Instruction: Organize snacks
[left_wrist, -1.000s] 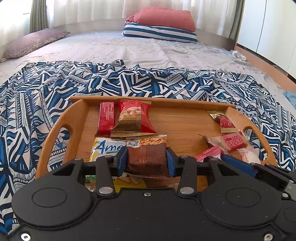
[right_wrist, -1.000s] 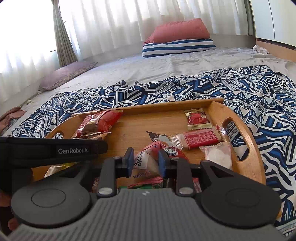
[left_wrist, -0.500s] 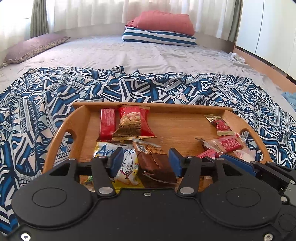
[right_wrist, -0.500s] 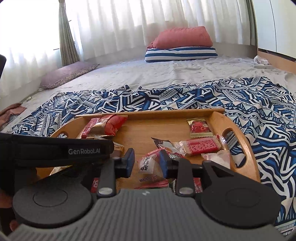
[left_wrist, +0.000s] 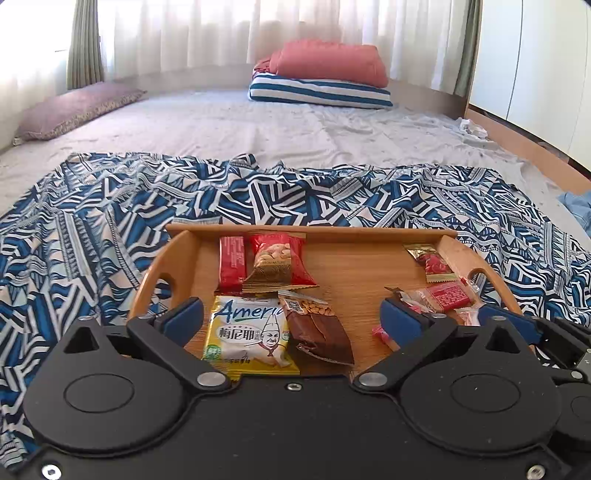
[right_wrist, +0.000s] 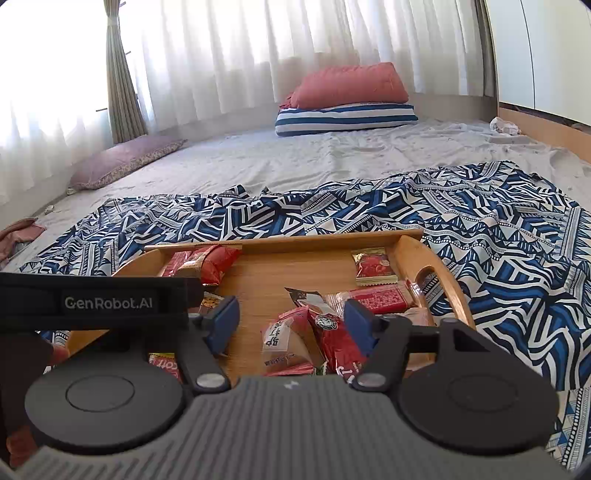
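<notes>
Both grippers are letting go right now. Left gripper (left_wrist: 291, 319): fingers opening wide, nothing pinched; the brown peanut pack (left_wrist: 317, 328) lies flat between them on the wooden tray (left_wrist: 369, 273), touching the yellow pack (left_wrist: 247, 334) beside it. A second ago those fingers were clamped on it. Right gripper (right_wrist: 291, 325): fingers also opening, clear of the pale wrapped snack (right_wrist: 282, 341) lying between them, which they pinched earlier. My guess: drop-off step done, next is backing off and choosing another loose snack.
</notes>
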